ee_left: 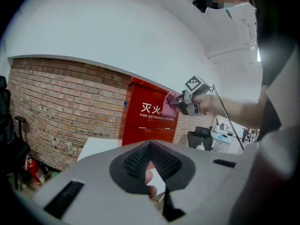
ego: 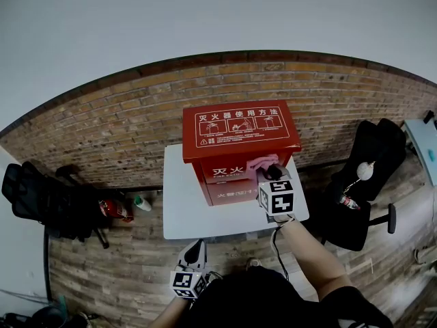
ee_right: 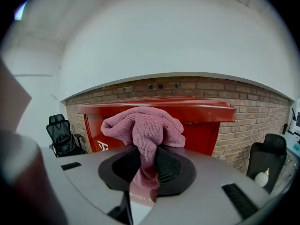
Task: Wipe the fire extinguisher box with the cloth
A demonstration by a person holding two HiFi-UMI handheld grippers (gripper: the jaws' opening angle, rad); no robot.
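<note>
White desk (ego: 179, 210) carrying red fire extinguisher box (ego: 239, 134), upright by brick wall; pink cloth (ee_right: 143, 125) bunched at box front, upper R side, just under lid overhang, seemingly touching; right tongs (ee_right: 147, 156) clamped on cloth tail; left tongs (ee_left: 150, 146) closed, empty, low, clear of desk. Best: press cloth flat to panel, sweep side to side w/ even pressure; grip firm vs slip; no shoving box.

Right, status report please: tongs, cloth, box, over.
Right tongs shut on pink cloth, against fire extinguisher box front. Left tongs shut, empty, short of the table. Nothing in the way.
</note>
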